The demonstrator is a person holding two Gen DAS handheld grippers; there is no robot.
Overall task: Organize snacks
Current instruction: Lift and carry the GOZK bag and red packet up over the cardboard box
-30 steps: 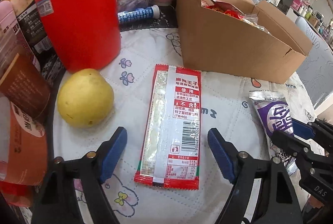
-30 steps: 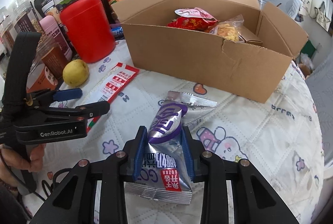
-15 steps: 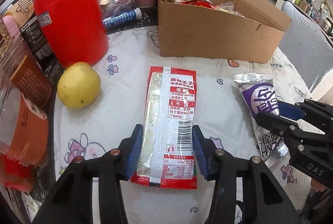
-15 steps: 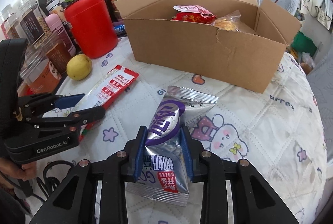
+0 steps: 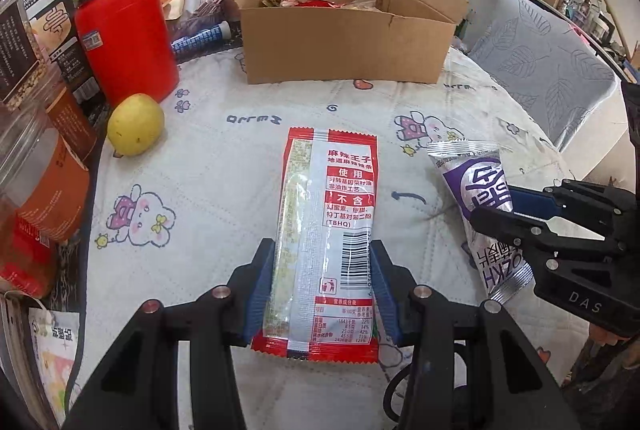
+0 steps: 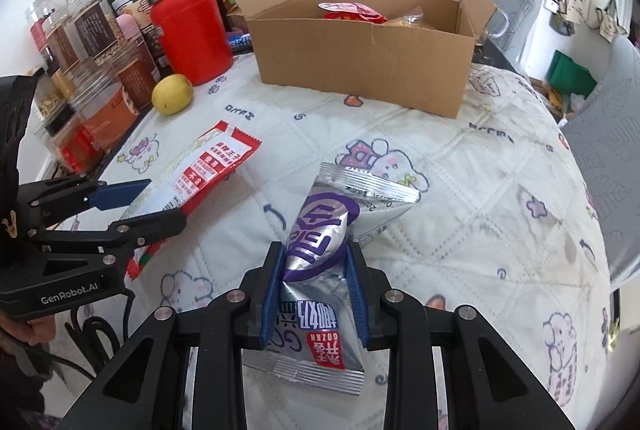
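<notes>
Red packet [image 5: 328, 230] clamped, silver pouch [image 6: 320, 270] too.

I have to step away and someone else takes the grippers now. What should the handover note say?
Left gripper: jaws have just closed on the red-and-white spicy strip packet, gripped by its near end.
Right gripper: shut on the silver-and-purple snack packet.
Cardboard box: open at the far side of the quilted table cover, already holding several snack bags.
Done: both packets gripped.
Left: carry both over and drop them into the box. The yellow fruit and red canister stand untouched on the left.
</notes>
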